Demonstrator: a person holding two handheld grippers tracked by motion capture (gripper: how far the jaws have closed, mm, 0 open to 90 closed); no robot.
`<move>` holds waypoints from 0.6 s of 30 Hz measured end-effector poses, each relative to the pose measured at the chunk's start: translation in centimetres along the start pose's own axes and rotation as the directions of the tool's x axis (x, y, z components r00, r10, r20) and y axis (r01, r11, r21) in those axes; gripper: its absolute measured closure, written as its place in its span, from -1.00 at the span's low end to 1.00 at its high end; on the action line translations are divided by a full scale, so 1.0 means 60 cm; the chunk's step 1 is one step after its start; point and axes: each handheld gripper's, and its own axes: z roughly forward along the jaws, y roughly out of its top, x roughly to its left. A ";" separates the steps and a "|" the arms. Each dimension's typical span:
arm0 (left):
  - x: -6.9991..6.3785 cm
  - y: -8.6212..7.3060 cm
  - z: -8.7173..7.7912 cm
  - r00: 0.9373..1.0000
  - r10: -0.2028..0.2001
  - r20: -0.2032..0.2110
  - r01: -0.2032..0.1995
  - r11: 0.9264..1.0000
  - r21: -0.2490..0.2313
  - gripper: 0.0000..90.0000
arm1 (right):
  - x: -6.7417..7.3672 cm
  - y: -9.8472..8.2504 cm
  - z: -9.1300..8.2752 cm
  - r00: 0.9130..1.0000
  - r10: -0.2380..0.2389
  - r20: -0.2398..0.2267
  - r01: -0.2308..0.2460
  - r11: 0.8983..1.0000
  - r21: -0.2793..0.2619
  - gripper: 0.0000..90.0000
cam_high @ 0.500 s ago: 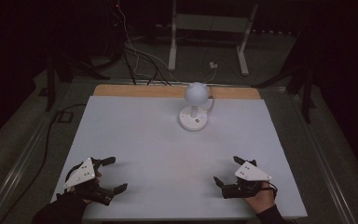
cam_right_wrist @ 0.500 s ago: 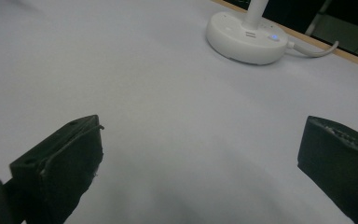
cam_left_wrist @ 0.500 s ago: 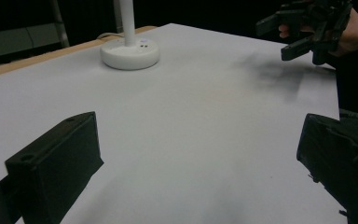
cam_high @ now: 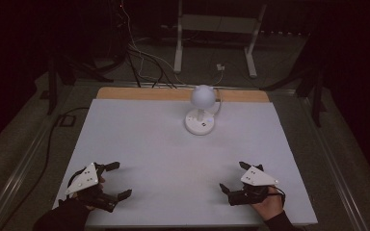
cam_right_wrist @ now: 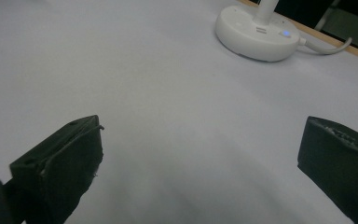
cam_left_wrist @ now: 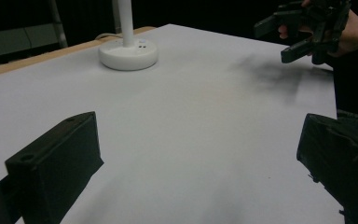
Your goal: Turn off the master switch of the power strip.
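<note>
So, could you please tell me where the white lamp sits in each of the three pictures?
High view: the lamp stands at the table's far edge, right of centre.
Left gripper view: its base sits upper left.
Right gripper view: its base sits upper right.
Shared landmark: the table's wooden far edge.

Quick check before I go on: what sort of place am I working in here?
Likely a dim lab or recording room: a white-topped table with a small white desk lamp, loose cables and a metal stand on the floor behind.

Lamp (cam_left_wrist: pixel 127 46) head chopped off by the top edge in both gripper views. Can't read the tiny base buttons (cam_high: pixel 203 124) from above.
</note>
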 end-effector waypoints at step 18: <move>0.001 -0.001 0.001 1.000 -0.003 0.000 0.003 1.000 0.003 -1.00 | 0.014 0.027 -0.001 0.998 0.043 -0.042 -0.042 0.999 0.023 -1.00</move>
